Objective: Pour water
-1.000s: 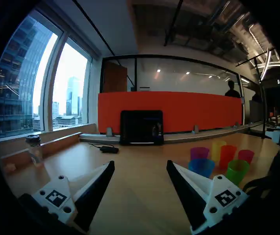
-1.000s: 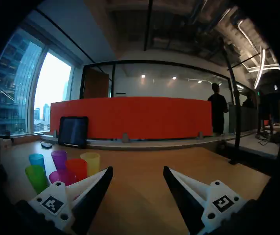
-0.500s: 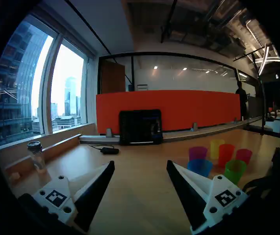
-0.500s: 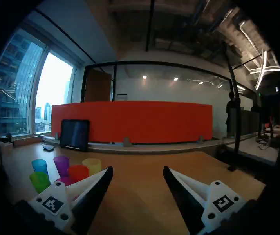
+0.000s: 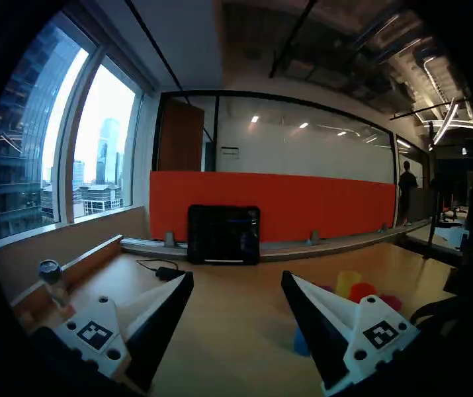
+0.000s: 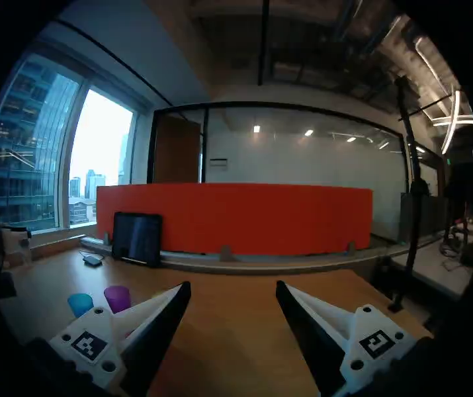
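A small clear bottle with a dark cap (image 5: 51,280) stands at the table's left edge by the window ledge, left of and beyond my left gripper (image 5: 236,276). That gripper is open and holds nothing. Yellow (image 5: 348,280), red (image 5: 362,291) and pink (image 5: 390,302) cups peek over its right finger, with a blue cup (image 5: 300,343) low beside that finger. My right gripper (image 6: 231,288) is open and holds nothing too. A blue cup (image 6: 79,304) and a purple cup (image 6: 117,298) stand on the table just left of its left finger.
A dark tablet (image 5: 224,233) leans against the orange divider (image 5: 276,205) at the back of the wooden table (image 5: 236,331). A black charger with its cable (image 5: 167,272) lies in front of it. A person (image 5: 407,192) stands far off at the right.
Both views have shifted, so the cups sit lower and several are now hidden behind the fingers. The bottle has dropped lower left in the left gripper view. Both grippers stay open.
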Action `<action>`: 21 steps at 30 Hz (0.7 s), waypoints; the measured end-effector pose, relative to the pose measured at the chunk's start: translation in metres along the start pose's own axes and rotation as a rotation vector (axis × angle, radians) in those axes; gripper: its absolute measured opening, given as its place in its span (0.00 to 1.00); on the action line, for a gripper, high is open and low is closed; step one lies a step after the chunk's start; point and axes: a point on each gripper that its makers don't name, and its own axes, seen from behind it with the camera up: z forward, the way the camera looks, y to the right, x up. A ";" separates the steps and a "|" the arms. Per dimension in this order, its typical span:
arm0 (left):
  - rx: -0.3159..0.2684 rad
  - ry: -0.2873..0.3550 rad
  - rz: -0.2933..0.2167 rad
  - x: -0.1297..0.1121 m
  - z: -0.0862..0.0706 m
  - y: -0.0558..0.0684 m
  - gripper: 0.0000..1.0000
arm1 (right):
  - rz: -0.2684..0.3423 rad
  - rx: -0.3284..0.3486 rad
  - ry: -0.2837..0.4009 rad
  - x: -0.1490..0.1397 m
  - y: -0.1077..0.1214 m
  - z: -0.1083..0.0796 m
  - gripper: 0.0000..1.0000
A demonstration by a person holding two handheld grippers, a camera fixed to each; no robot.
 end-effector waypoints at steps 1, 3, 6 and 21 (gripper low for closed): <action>-0.005 0.002 0.000 0.008 0.002 0.000 0.99 | 0.001 0.006 -0.002 0.006 -0.001 0.001 0.99; -0.012 0.006 -0.001 0.022 0.004 0.001 0.99 | 0.003 0.017 -0.005 0.016 -0.004 0.003 0.99; -0.019 0.010 -0.004 0.041 0.010 0.000 0.99 | 0.010 0.033 -0.009 0.031 -0.007 0.007 0.99; -0.044 0.030 0.004 0.108 0.022 0.000 0.99 | -0.003 0.079 0.005 0.085 -0.019 0.016 0.99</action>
